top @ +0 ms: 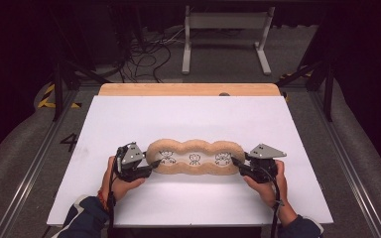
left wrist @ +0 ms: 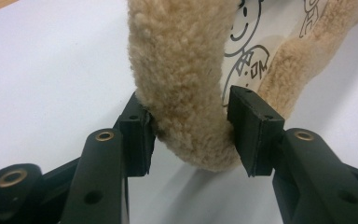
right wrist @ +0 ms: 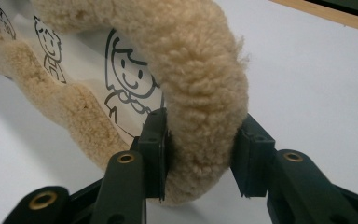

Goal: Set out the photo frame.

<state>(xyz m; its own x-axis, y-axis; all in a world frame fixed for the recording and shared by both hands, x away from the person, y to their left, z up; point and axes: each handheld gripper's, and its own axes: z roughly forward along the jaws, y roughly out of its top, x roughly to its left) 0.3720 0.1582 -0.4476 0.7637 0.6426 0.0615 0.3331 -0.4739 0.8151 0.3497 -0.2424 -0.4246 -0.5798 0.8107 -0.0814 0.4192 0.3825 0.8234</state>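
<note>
A long tan fleece-rimmed mat (top: pixel 194 157) with three cartoon figures drawn on its pale centre lies across the white board (top: pixel 188 119). My left gripper (top: pixel 154 164) holds the mat's left end. In the left gripper view the fleece rim (left wrist: pixel 182 70) sits between both pads of that gripper (left wrist: pixel 191 135), and the end hangs just off the board. My right gripper (top: pixel 234 162) holds the mat's right end. In the right gripper view its pads (right wrist: pixel 154 140) press the fluffy rim (right wrist: pixel 200 70) from both sides, and this end also hangs slightly above the surface.
The white board rests on a wooden tabletop whose far edge (top: pixel 188 89) shows behind it. Beyond the table stand a white metal frame (top: pixel 225 29) and loose cables (top: pixel 149 54) on the floor. Bare board lies in front of and behind the mat.
</note>
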